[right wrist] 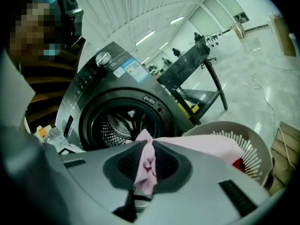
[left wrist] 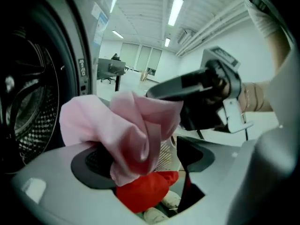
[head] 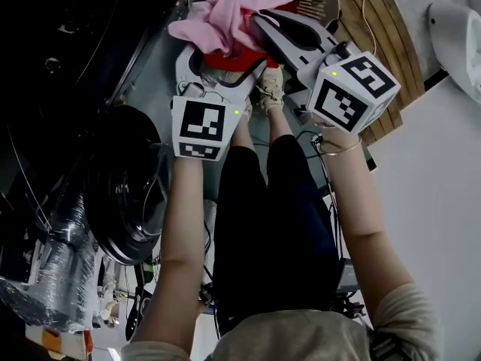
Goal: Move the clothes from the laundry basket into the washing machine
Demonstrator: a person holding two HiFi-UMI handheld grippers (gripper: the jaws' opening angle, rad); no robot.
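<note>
Pink garment (right wrist: 206, 146) clamped in right gripper (right wrist: 144, 165); left gripper (left wrist: 147, 172) seemingly open.

We note the washing machine (right wrist: 117, 116) left of the laundry basket (right wrist: 248, 149). The garment (right wrist: 197, 146) hangs over the basket, pinched in the right claw (right wrist: 145, 165). A second garment (right wrist: 238, 163) lies beneath, in the basket.
</note>
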